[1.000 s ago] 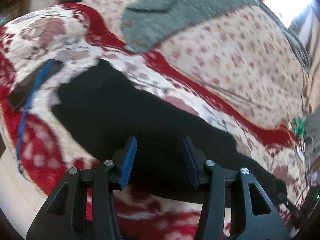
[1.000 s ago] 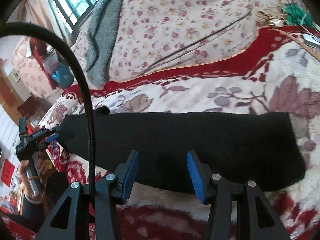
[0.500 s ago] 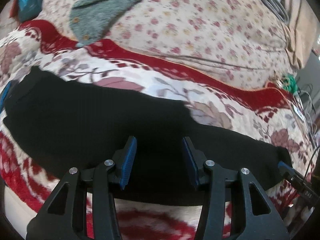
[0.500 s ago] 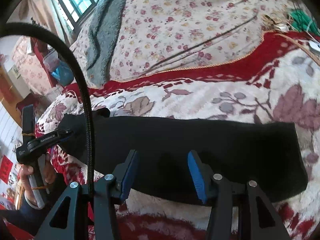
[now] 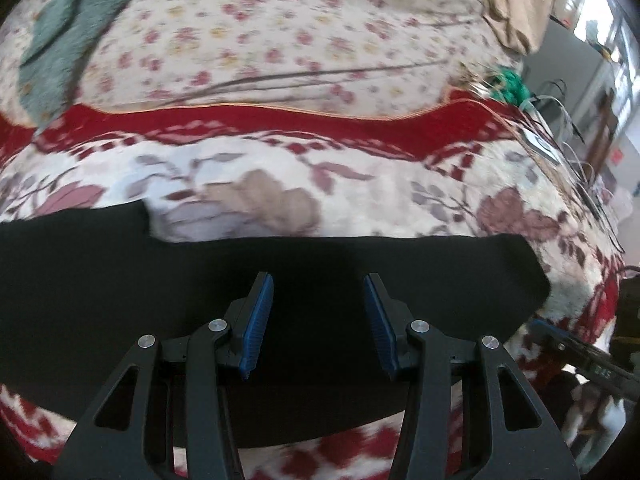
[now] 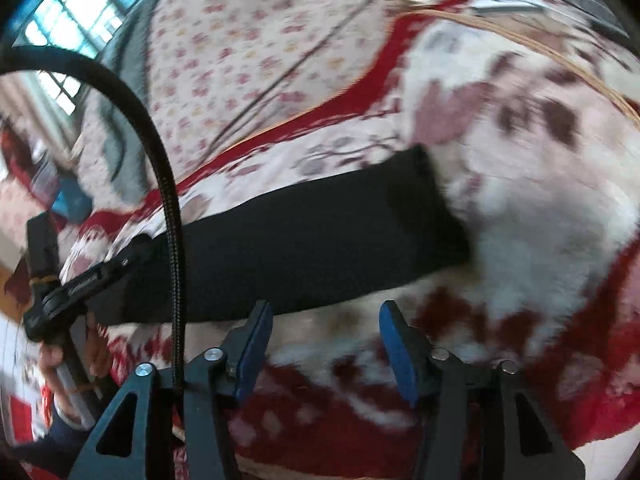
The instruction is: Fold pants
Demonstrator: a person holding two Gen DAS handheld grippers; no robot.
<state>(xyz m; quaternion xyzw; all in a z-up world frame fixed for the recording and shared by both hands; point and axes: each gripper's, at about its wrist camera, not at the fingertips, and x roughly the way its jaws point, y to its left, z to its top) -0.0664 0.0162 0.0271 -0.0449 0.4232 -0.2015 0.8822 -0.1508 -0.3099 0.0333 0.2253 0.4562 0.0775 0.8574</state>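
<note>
The black pants (image 5: 120,264) lie flat as a long band across the red and white flowered blanket (image 5: 280,184). My left gripper (image 5: 318,312) is open and empty, hovering over the middle of the pants. In the right wrist view the pants (image 6: 304,236) stretch from lower left to their leg end at the centre. My right gripper (image 6: 326,336) is open and empty, just in front of the pants' near edge, over the blanket (image 6: 532,248). The left gripper (image 6: 68,288) shows at the left, held by a hand.
A cream flowered quilt (image 5: 300,32) covers the bed behind the blanket, with a grey-green fleece (image 5: 52,40) at the far left. Green string and cables (image 5: 516,88) lie at the bed's right edge. A black cable (image 6: 160,168) arcs across the right wrist view.
My left gripper has swung right along the pants toward the leg end. My right gripper has swung right and pulled back off the pants, over the blanket. Both stay open.
</note>
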